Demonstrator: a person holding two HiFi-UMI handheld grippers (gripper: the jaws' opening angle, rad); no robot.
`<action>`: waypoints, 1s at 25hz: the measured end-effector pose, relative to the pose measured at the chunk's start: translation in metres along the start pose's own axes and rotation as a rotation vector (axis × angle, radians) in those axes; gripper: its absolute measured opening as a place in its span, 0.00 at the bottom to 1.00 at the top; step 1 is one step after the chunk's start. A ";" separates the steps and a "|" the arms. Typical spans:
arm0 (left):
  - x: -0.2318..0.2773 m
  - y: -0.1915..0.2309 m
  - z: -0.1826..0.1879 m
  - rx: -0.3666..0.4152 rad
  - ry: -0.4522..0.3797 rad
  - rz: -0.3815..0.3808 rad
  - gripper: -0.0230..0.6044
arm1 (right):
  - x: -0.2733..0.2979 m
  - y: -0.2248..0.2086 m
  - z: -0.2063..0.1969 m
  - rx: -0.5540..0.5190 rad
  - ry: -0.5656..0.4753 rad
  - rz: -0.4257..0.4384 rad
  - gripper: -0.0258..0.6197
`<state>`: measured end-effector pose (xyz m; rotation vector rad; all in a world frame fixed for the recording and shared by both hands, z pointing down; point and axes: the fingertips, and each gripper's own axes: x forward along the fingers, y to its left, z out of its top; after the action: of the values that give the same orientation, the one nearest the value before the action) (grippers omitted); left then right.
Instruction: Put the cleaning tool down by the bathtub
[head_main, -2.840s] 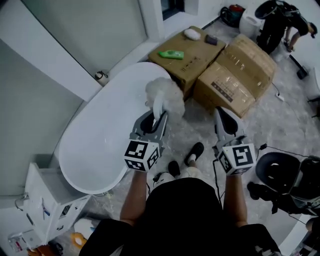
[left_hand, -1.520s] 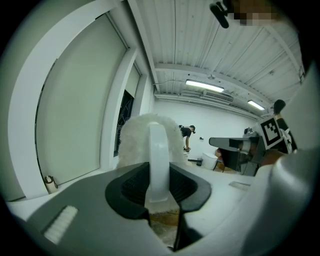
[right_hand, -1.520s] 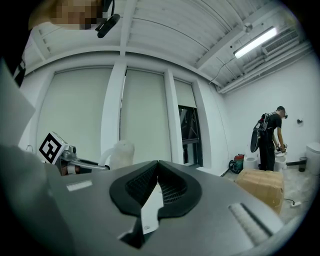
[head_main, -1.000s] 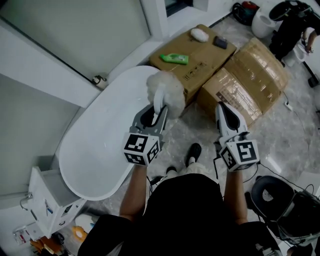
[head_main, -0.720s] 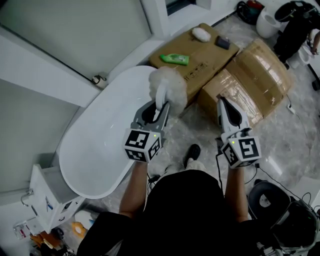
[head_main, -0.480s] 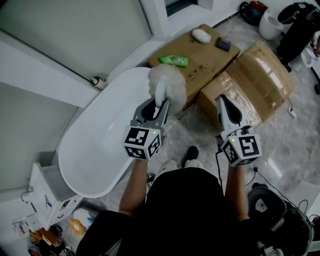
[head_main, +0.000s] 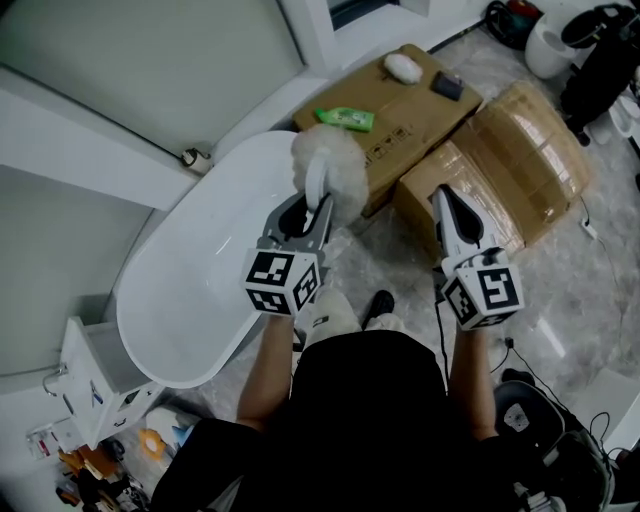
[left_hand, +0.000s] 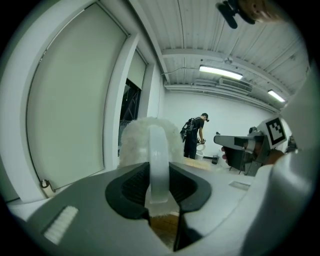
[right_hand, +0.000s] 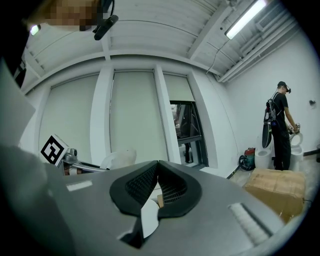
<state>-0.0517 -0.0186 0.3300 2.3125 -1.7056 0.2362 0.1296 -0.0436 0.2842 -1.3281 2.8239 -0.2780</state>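
Right gripper (head_main: 444, 200): jaws pressed together with nothing in them. It is held out level over the floor, well apart from the tool.
Left gripper (head_main: 312, 212): jaws set fairly wide and pinching the tool's loop handle, one black pad on either side of it.
Cleaning tool: a white fluffy duster-like mop head (head_main: 331, 176) on a pale, translucent plastic loop handle (left_hand: 158, 160). It is carried in the air and rests on nothing. In the head view it sits over the end of the tub nearest the boxes.
Handling, as I judge it: very light. The head is soft and will squash, and it gives no firm surface to grip. The handle looks stiff, smooth and rather slippery, so it could pivot between the pads.
Where to hold: on the handle's straight run just behind the fluff, which is where the pads are now. The fluff itself is no place to hold it.
Bathtub (head_main: 160, 262): white, oval and freestanding, to the left of the left gripper and below it.
Floor (head_main: 378, 250): grey marbled tile, with a bare strip between the tub and the boxes. That strip seems a likely spot to set the tool down.
Boxes: two brown cardboard cartons. The flat one (head_main: 420, 110) carries a green packet (head_main: 344, 118). The taped one (head_main: 510, 150) stands beside it.
Far end: a person in dark clothes (right_hand: 279, 131) stands there, bent over something white.
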 end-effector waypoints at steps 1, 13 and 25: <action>0.000 0.001 -0.002 -0.004 0.007 0.003 0.19 | 0.000 0.001 -0.001 0.004 0.002 0.002 0.05; 0.022 0.022 -0.011 -0.034 0.033 0.006 0.19 | 0.019 -0.003 -0.007 -0.001 0.022 -0.008 0.05; 0.113 0.066 -0.006 -0.045 0.079 -0.046 0.19 | 0.100 -0.040 -0.007 -0.004 0.068 -0.045 0.05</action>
<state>-0.0805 -0.1387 0.3744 2.2761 -1.6015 0.2732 0.0957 -0.1437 0.3047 -1.4105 2.8541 -0.3243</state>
